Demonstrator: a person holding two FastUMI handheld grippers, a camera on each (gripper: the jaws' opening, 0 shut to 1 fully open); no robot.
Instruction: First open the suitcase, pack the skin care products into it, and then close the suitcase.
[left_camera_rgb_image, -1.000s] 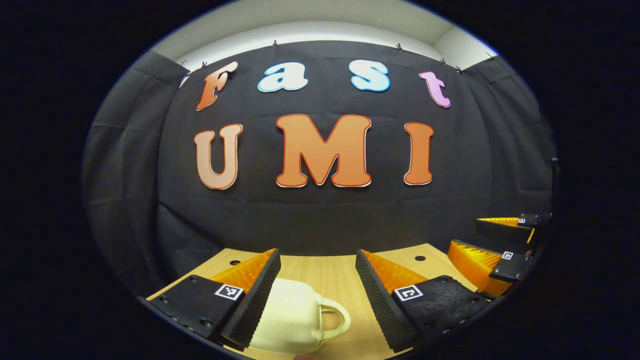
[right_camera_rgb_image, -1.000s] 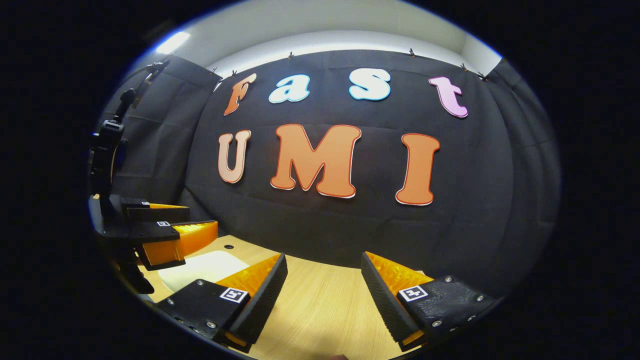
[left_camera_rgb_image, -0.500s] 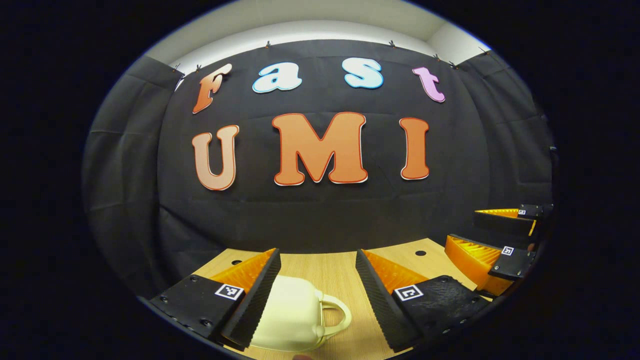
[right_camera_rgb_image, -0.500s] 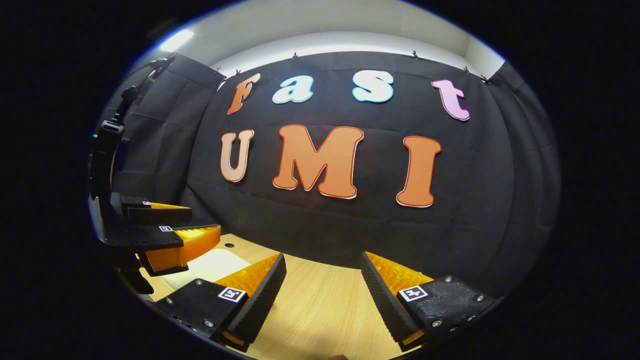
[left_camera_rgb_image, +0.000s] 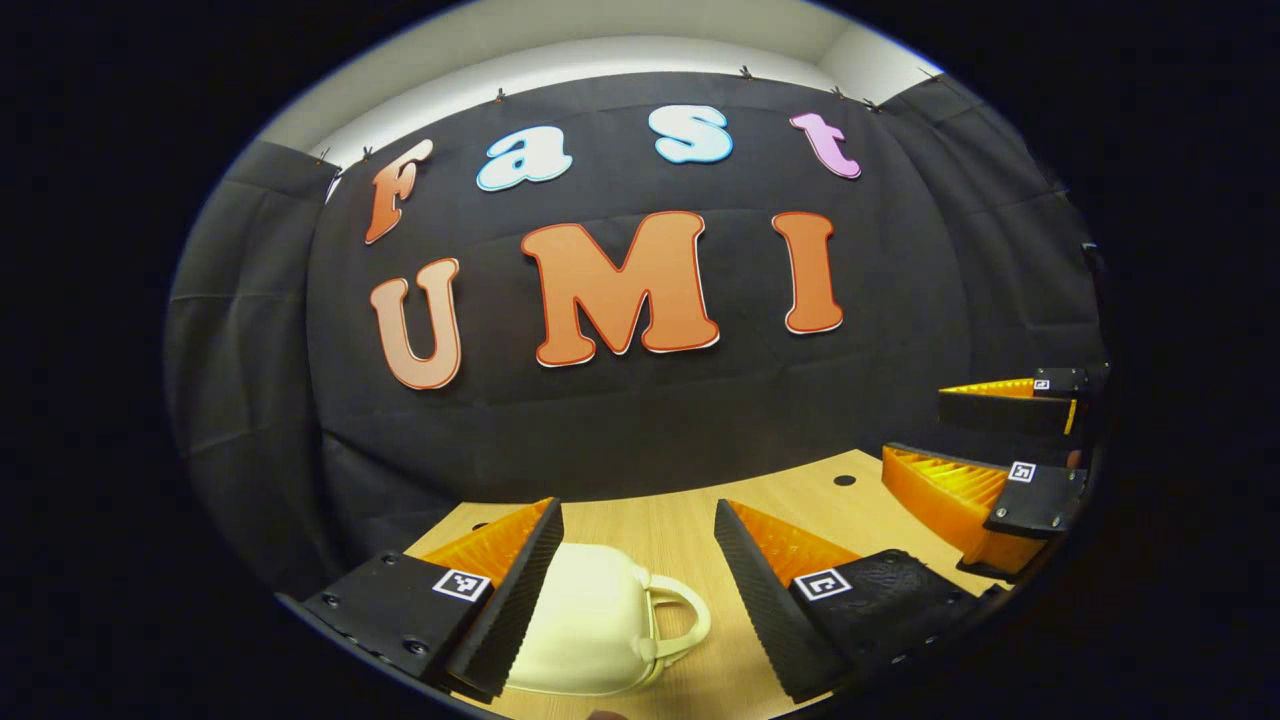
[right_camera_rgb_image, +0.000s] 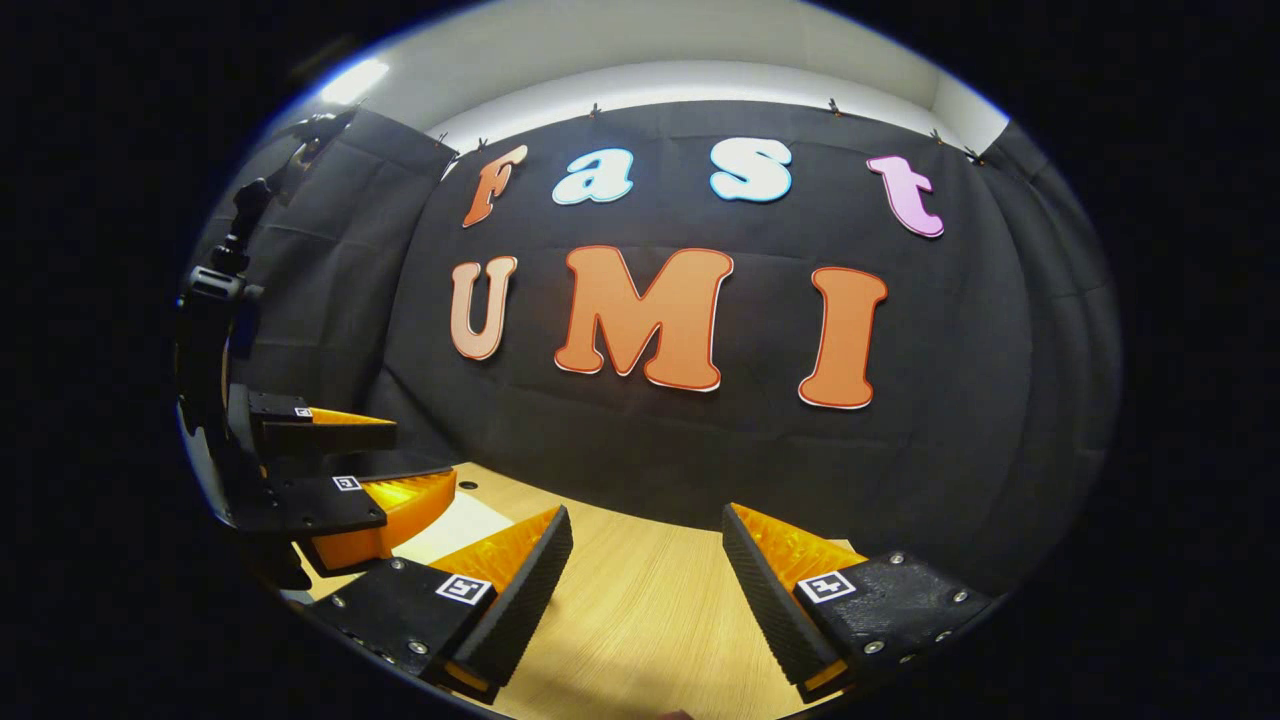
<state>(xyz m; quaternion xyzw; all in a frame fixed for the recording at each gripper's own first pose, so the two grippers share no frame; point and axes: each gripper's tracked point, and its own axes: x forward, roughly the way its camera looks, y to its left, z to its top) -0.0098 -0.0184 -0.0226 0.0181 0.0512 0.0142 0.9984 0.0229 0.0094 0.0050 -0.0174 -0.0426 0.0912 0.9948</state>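
**Both tongs hanging open over the counter, cream suitcase low in the frame**

So in the left gripper view, the left tongs (left_camera_rgb_image: 637, 520) sit at the bottom of the frame with the jaws spread wide and nothing between them being pinched. The little cream suitcase (left_camera_rgb_image: 590, 630) lies on the wooden counter (left_camera_rgb_image: 660, 520) right at the bottom centre, lid down, its looped handle (left_camera_rgb_image: 680, 625) poking out to the right into the gap between the two fingers. The lower-left finger (left_camera_rgb_image: 515, 600) overlaps the case's left edge in the picture, but I can't tell if it's actually touching it. The other finger is well apart from the handle.

Over at the right edge of that same view you can see the right tongs (left_camera_rgb_image: 960, 440), turned sideways so one finger sits above the other, with a clear gap between them.

In the right gripper view, the right tongs (right_camera_rgb_image: 645, 525) are at the bottom centre, also wide open and holding nothing, just bare counter (right_camera_rgb_image: 640, 620) between the fingers. The left tongs (right_camera_rgb_image: 410, 460) show up at the lower left, again gaping open, and a pale patch of the suitcase (right_camera_rgb_image: 455, 525) peeks out just under its lower finger, beside the right tongs' left finger.
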